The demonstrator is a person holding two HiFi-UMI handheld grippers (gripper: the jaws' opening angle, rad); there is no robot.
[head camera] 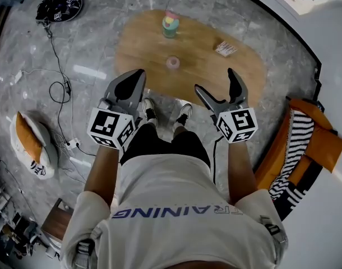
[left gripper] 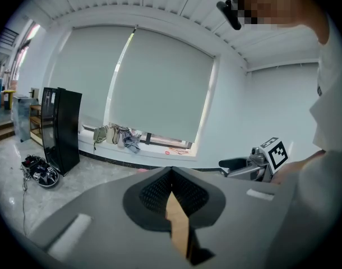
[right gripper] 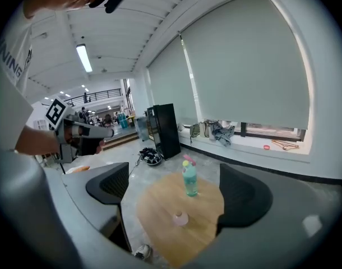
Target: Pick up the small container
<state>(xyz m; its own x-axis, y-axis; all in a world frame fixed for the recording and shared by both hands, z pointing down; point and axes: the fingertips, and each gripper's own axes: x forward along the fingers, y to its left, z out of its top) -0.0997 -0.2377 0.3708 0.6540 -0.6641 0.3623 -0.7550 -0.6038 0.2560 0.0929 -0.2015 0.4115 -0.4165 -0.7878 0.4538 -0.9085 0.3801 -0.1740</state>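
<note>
The small pink container [head camera: 172,62] sits near the middle of an oval wooden table [head camera: 148,49], beyond both grippers. The right gripper view shows the container [right gripper: 180,218] low between the jaws but far off, on the table [right gripper: 160,234]. My right gripper [head camera: 214,80] [right gripper: 176,192] is open and empty, held above the table's near edge. My left gripper [head camera: 138,74] [left gripper: 171,175] is shut with nothing in it, its jaws meeting in a seam. It hovers at the table's near left edge.
A green bottle with a pink cap [head camera: 170,26] [right gripper: 189,179] stands at the table's far side, a small packet [head camera: 226,49] to the right. On the floor lie cables, a black bag [head camera: 59,7] and an orange cushion [head camera: 31,144]. An orange striped seat [head camera: 303,144] is at right.
</note>
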